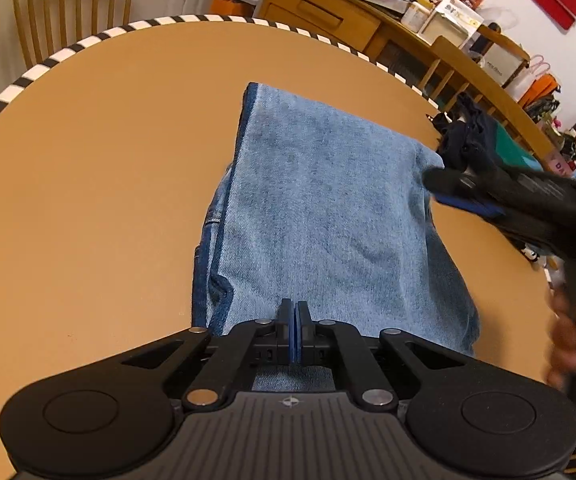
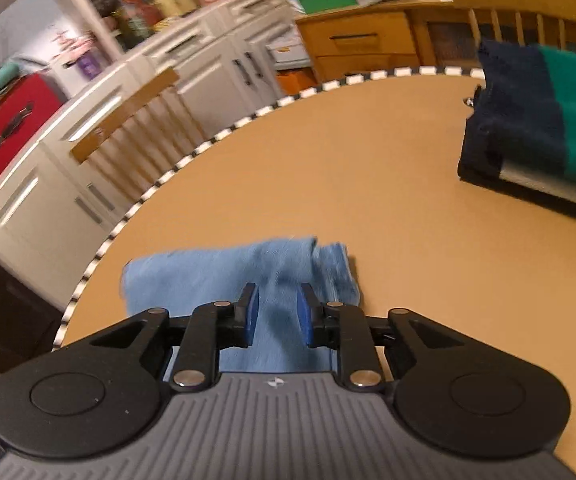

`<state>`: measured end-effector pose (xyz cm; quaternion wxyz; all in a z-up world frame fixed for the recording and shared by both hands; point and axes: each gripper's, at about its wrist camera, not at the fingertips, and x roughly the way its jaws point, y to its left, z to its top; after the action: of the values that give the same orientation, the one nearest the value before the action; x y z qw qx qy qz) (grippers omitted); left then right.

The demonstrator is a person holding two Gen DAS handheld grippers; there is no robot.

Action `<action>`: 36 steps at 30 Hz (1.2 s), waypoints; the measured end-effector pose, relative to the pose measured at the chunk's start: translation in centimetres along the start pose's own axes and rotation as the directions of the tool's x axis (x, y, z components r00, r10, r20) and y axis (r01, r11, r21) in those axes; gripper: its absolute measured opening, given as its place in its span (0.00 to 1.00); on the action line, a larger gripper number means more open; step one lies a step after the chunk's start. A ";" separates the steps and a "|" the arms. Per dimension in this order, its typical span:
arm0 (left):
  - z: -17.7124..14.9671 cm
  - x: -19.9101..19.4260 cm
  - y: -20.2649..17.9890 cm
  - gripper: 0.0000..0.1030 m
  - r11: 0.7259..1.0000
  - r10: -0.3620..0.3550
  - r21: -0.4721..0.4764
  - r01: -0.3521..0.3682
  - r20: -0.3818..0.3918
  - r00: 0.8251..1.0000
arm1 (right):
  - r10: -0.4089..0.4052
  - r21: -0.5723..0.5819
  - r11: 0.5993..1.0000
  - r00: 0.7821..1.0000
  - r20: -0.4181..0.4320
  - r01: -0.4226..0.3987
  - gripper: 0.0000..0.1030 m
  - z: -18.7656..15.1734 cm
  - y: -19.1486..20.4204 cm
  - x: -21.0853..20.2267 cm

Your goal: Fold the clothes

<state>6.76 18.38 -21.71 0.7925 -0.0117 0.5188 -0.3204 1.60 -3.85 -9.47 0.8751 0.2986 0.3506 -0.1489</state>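
Observation:
Light blue jeans [image 1: 328,208] lie folded into a long rectangle on the round tan table [image 1: 108,200]. My left gripper [image 1: 292,308] is shut, pads together, its tips resting over the near end of the denim with no fabric seen between them. My right gripper [image 1: 438,188] comes in blurred from the right, at the jeans' far right corner, with a hand [image 1: 568,336] behind it. In the right wrist view that gripper [image 2: 276,312] stands open above the jeans [image 2: 216,272], pads apart and not pressing the cloth.
A folded dark navy and teal garment [image 2: 548,120] lies at the table's far right, seen as a dark heap [image 1: 468,136] from the left. The table's striped rim [image 2: 192,156] curves round. Wooden chairs [image 1: 68,0] [image 2: 128,120] stand beyond it.

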 end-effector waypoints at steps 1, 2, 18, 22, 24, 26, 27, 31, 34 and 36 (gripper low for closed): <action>0.1 0.0 0.1 0.04 1.000 -0.001 -0.009 0.001 -0.001 1.000 | -0.013 0.014 1.000 1.000 -0.018 0.013 0.22 0.4 -0.1 1.2; 0.0 0.0 0.1 0.04 1.000 -0.001 -0.020 0.001 0.001 1.000 | -0.036 0.021 0.999 0.998 -0.050 0.038 0.18 0.6 -0.2 2.3; -0.8 1.6 -3.8 0.03 0.988 0.000 -0.155 0.009 0.061 0.998 | -0.072 -0.473 0.876 0.945 -0.319 -0.093 0.21 5.9 11.6 12.0; 0.5 1.6 -3.7 0.08 0.985 -0.013 -0.174 0.016 0.022 1.000 | -0.053 -0.488 0.866 0.950 -0.306 -0.109 0.21 5.9 11.8 11.8; 1.5 0.5 -4.3 0.27 0.993 0.001 -0.119 0.000 0.007 1.000 | -0.019 -0.440 0.890 0.956 -0.293 -0.118 0.26 6.6 10.8 10.5; 2.4 -1.0 -5.4 0.45 0.999 0.048 -0.011 -0.047 0.023 0.999 | 0.061 -0.348 0.925 0.966 -0.252 -0.150 0.34 7.3 8.9 7.7; 2.9 -1.8 -6.1 0.46 0.995 0.073 0.057 -0.075 0.041 0.996 | 0.104 -0.300 0.939 0.970 -0.220 -0.169 0.36 7.6 7.8 6.1; 5.4 -4.2 -7.9 0.49 0.962 0.093 0.250 -0.112 0.084 0.992 | 0.204 -0.117 0.970 0.975 -0.084 -0.213 0.40 6.4 2.9 -0.9; 7.3 -4.2 -8.1 0.49 0.930 0.104 0.345 -0.129 0.092 0.990 | 0.224 0.019 0.975 0.974 -0.025 -0.223 0.49 3.0 -0.5 -5.1; 7.9 -3.8 -8.2 0.49 0.893 0.117 0.423 -0.156 0.118 0.986 | 0.225 0.094 0.970 0.974 -0.013 -0.223 0.50 0.4 -2.1 -7.0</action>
<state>8.27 11.39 -12.10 0.8184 0.1857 0.3989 -0.3695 -4.15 -5.36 -5.23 0.8674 0.3780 0.3177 -0.0618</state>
